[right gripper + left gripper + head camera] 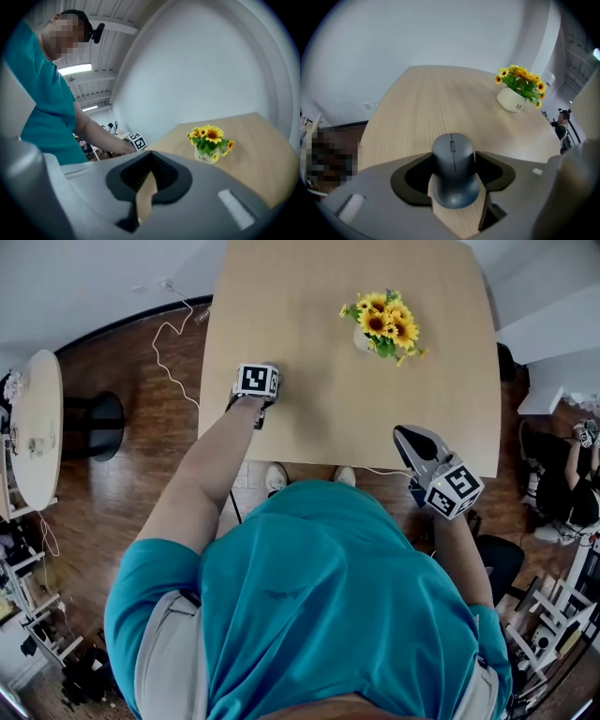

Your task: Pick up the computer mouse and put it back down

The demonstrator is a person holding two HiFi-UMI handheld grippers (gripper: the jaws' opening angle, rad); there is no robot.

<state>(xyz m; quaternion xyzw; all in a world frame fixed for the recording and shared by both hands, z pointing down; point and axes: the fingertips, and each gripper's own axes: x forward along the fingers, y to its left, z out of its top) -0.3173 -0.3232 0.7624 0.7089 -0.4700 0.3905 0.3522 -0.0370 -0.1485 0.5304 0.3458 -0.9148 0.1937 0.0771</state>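
Though beyond mouse (pixel 453 168), flowerpot (pixel 512 100) (sunflowers (pixel 524 78)) aside

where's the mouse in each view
Head view: not visible, hidden by the left gripper at the table's left edge.
Left gripper view: mouse low centre, between the jaws.
Right gripper view: not in it.
Shared landmark: sunflower pot, in all three.

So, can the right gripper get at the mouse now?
Probably not: the left gripper is shut on the mouse, its jaws covering both sides. The right gripper, empty, hangs apart over the table's near edge.
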